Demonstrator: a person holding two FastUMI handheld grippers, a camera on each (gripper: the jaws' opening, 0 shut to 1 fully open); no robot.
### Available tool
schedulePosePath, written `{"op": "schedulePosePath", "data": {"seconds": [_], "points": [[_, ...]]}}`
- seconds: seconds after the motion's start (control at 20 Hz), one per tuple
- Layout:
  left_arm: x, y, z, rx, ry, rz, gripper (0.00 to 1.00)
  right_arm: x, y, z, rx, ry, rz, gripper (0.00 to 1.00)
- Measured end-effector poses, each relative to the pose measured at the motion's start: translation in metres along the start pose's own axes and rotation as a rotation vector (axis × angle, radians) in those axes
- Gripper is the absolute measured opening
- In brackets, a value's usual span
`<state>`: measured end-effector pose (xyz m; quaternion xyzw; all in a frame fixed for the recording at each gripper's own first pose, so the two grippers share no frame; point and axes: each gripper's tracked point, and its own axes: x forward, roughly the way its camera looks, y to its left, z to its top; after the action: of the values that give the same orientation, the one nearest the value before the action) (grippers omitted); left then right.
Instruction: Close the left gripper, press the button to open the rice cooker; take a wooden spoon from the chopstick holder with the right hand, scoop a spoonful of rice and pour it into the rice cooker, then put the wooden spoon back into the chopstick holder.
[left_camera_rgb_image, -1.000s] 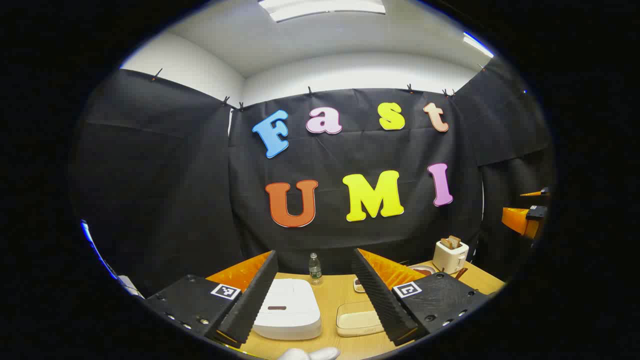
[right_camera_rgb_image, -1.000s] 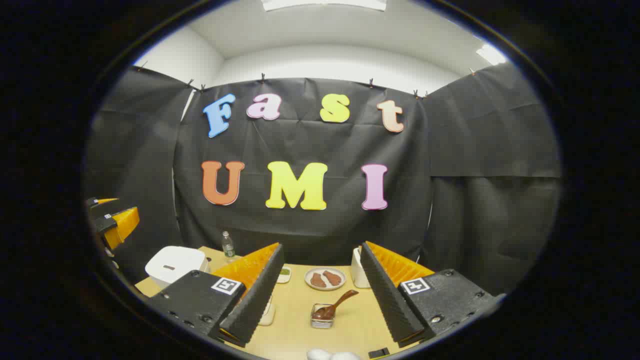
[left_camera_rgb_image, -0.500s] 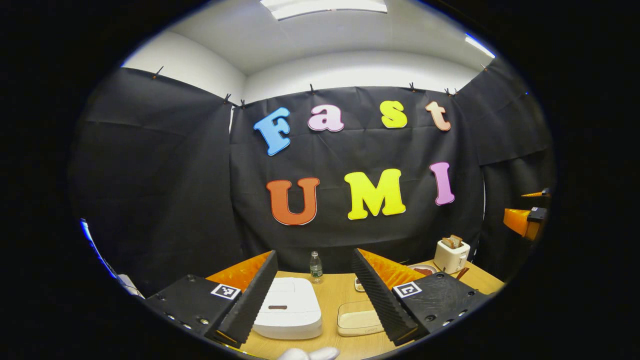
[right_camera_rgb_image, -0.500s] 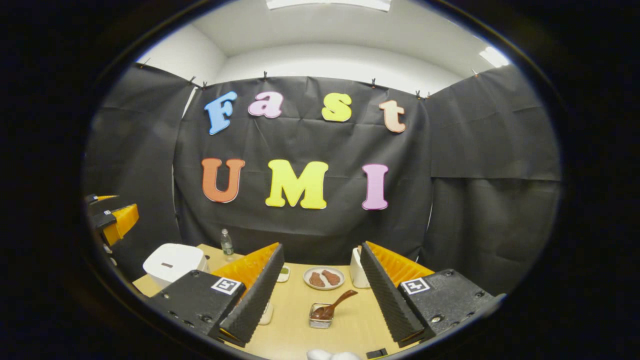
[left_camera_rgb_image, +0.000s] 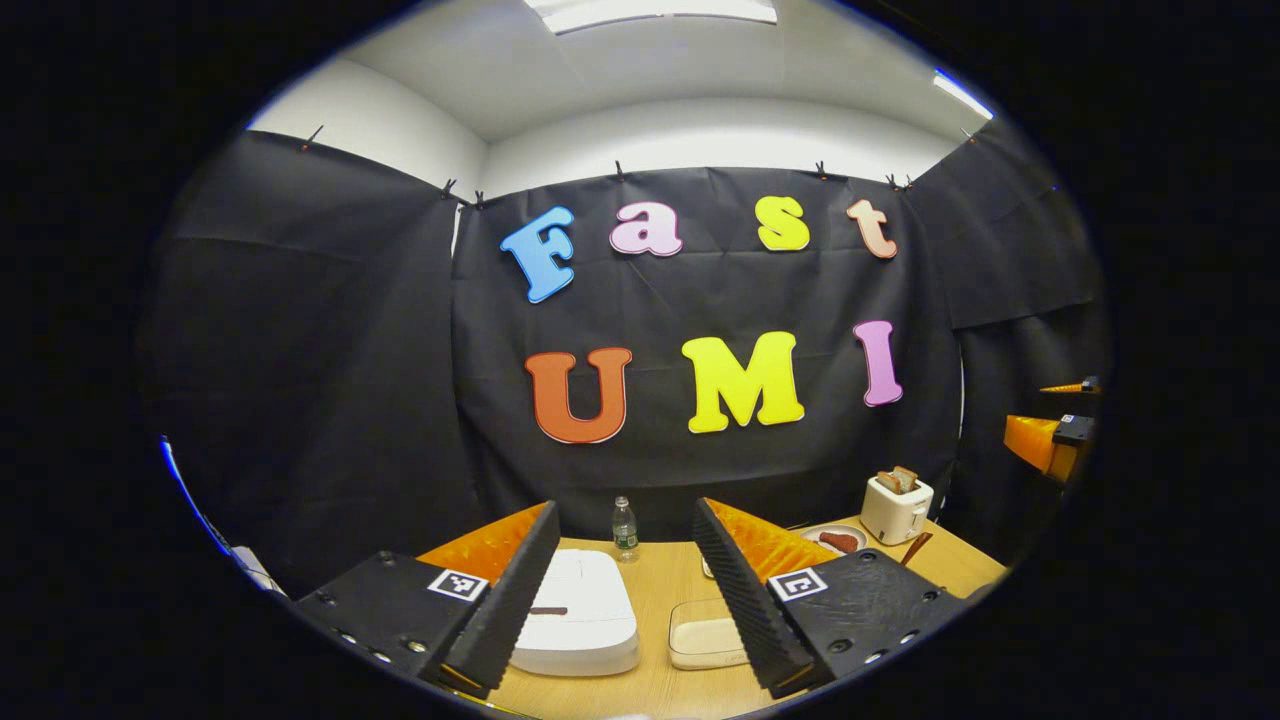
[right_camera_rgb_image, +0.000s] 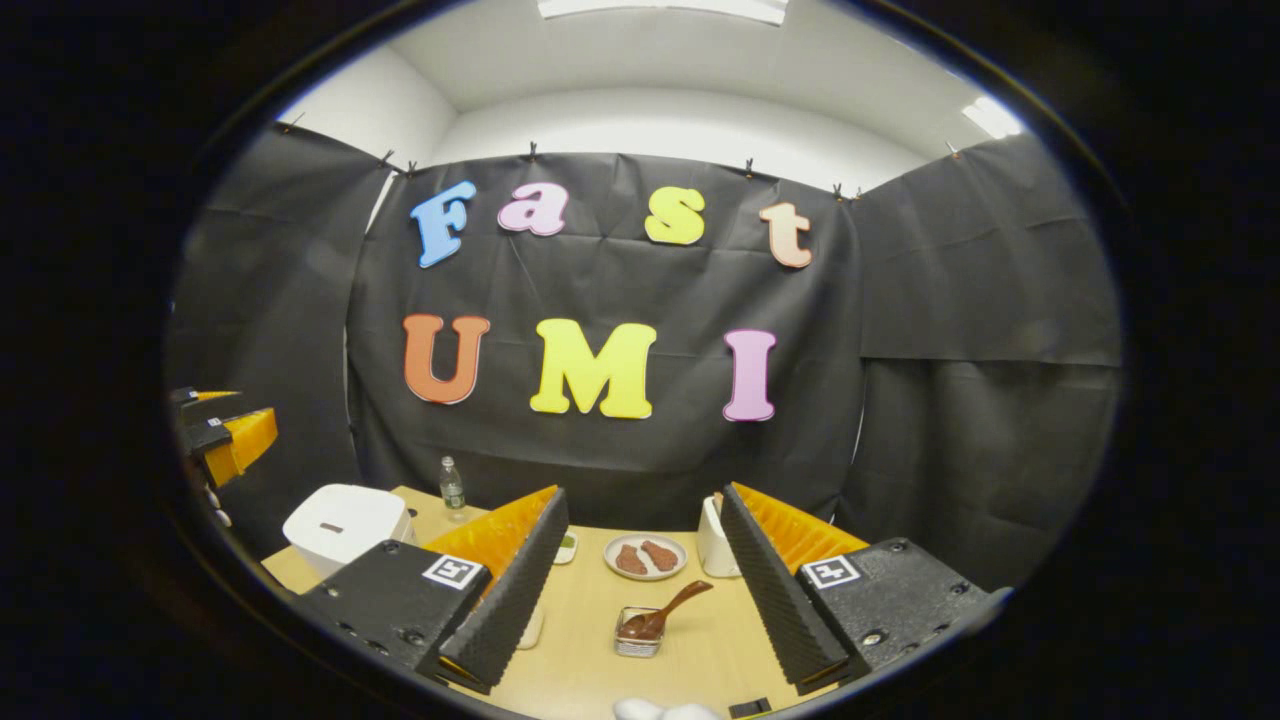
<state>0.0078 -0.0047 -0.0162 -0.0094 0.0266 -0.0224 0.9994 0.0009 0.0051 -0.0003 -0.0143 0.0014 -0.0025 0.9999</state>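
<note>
Both tools are up off the tabletop (left_camera_rgb_image: 660, 585) and nothing is gripped. The left tool (left_camera_rgb_image: 620, 590) has its fingers spread wide, with the white rice cooker (left_camera_rgb_image: 578, 615) framed between them, lid down and a small dark button strip (left_camera_rgb_image: 547, 610) on its top. The right tool (right_camera_rgb_image: 640, 590) is spread too, looking over a small clear holder (right_camera_rgb_image: 640, 636) with the wooden spoon (right_camera_rgb_image: 665, 612) leaning in it, handle up and to the right. A shallow pale tray (left_camera_rgb_image: 703, 640) sits just right of the cooker, probably the rice, though I can't make out grains.

The opening step is not yet done, I'd say. To do it well, the left fingers want to come fully together first so they form one blunt point, then go straight down onto that dark strip, squarely, with no sideways shove that could skid the cooker.

As for writing: no brand readable on the cooker, the water bottle (left_camera_rgb_image: 624, 528) or the toaster (left_camera_rgb_image: 896, 508). The square black-and-white markers (right_camera_rgb_image: 455, 572) on the tools are patterns, not words.
</note>
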Motion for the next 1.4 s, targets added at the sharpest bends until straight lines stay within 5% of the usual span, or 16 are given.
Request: {"op": "schedulePosePath", "data": {"seconds": [0.15,0.2,0.25,0.45,0.65,0.95,1.4], "points": [[0.005,0.011,-0.003,-0.002,0.001,0.033,0.18,0.001,-0.001,-0.001,-0.013,-0.003,-0.002,1.00],[0.008,0.010,-0.008,0.005,0.016,0.021,0.03,0.001,0.000,-0.001,-0.017,0.001,-0.002,1.00],[0.006,0.003,-0.010,0.003,0.027,-0.006,0.00,0.001,0.000,-0.003,-0.019,0.003,0.000,1.00],[0.024,0.020,-0.020,0.058,0.023,0.015,0.00,0.002,0.000,-0.005,-0.034,0.019,-0.006,1.00],[0.059,0.056,-0.056,-0.018,0.105,0.094,0.00,0.005,0.009,-0.005,-0.064,0.031,-0.004,1.00],[0.113,0.105,-0.141,-0.062,0.267,0.195,0.00,0.010,0.033,-0.015,-0.118,0.076,0.020,1.00],[0.125,0.111,-0.260,-0.091,0.505,0.216,0.00,0.019,0.056,-0.030,-0.140,0.131,0.035,1.00]]}}
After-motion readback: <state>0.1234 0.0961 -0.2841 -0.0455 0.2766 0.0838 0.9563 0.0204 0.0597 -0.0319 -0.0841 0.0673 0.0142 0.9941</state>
